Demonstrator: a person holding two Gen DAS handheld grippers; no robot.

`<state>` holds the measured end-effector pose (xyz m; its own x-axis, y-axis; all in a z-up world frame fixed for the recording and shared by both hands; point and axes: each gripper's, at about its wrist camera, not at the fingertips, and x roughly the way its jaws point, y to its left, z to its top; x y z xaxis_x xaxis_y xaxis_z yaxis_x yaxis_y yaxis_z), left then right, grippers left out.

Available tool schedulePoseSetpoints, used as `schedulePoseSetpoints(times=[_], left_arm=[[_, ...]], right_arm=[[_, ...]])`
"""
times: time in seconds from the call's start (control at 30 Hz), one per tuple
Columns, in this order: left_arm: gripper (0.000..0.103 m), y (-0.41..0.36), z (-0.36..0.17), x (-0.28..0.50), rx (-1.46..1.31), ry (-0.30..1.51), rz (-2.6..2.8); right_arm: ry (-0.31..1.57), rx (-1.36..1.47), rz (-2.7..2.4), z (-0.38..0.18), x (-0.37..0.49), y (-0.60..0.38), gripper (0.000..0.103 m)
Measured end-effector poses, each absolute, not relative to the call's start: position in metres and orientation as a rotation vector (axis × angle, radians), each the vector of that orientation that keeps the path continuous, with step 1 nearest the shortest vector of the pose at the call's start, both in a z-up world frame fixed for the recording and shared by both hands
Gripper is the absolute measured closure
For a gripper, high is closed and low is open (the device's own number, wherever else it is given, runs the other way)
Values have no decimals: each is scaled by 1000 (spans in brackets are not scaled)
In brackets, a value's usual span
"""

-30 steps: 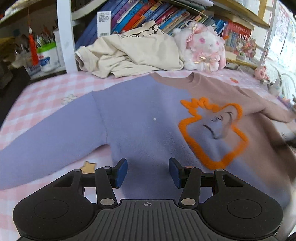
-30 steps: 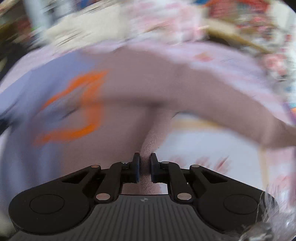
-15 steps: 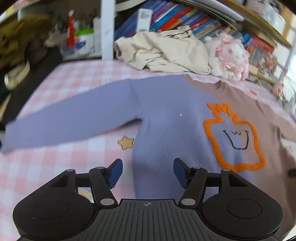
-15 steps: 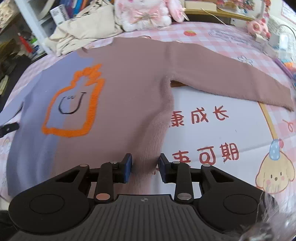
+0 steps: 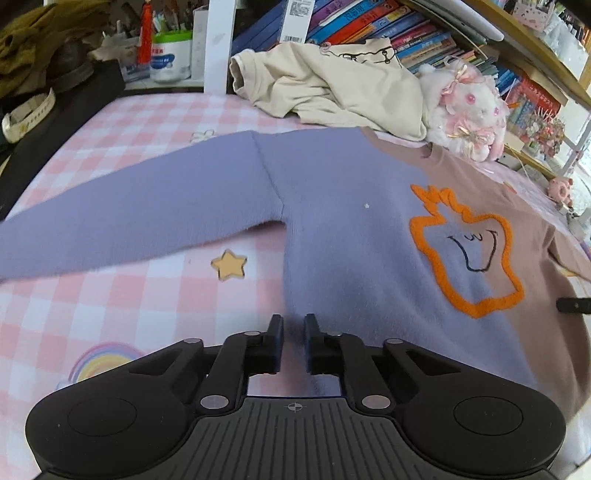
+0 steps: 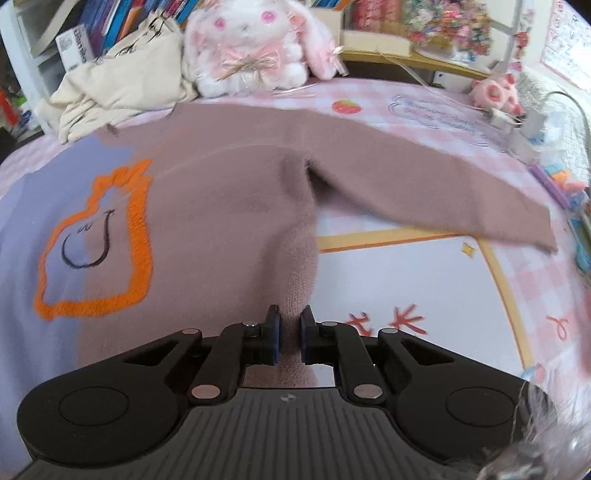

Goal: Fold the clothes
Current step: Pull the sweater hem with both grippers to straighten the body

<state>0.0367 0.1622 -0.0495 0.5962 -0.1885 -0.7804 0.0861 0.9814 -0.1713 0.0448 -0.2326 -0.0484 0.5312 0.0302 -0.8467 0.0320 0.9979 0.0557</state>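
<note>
Your left hand-held gripper (image 5: 293, 328) pinches the fuzzy sweater's (image 5: 351, 229) lilac hem; your right hand-held gripper (image 6: 289, 321) pinches its mauve edge.

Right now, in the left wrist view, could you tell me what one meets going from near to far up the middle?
Left gripper, shut on the sweater hem → lilac sweater → crumpled cream garment → row of books on the shelf.

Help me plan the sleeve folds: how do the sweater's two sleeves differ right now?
The purple sleeve lies on pink checked cloth beside a yellow star; the brown sleeve crosses a white printed panel. The purple sleeve runs out of the picture, while the brown sleeve's cuff shows. Both lie spread out, unfolded.
</note>
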Motion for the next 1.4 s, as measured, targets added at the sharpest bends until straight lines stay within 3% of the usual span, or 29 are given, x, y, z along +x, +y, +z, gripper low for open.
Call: schedulePoseSetpoints(times=[0.17,0.27,0.37,0.5,0.53,0.6,1.13,1.2,1.27,1.4], left_arm=[[96,169,-47,41,-95,923,-153],[87,176,-43,33,-110,913,-170],[80,178,-41,21,-115,914,-183],[81,172,-48,14,-109,920,-174],[83,171,-48,14,-108,915,-172],[96,170,-50,15,-103,902,-155],[97,171,-50,15,-101,902,-141],[97,175,-49,16,-121,906,-146],[95,176,-46,14,-118,907,-158],[91,174,-38,3,-110,901,-200]], right_arm=[[1056,30,119,-46,14,-213,91],[1064,57,87,-47,0,-222,81],[1075,130,83,-47,-12,-234,78],[1065,141,76,-49,-22,-234,78],[1064,141,79,-48,-23,-233,85],[1060,139,99,-48,-23,-228,90],[1036,113,74,-49,-25,-232,91],[1038,122,68,-49,-24,-233,90],[1043,134,57,-47,-25,-233,82],[1043,125,58,-44,-32,-234,81]])
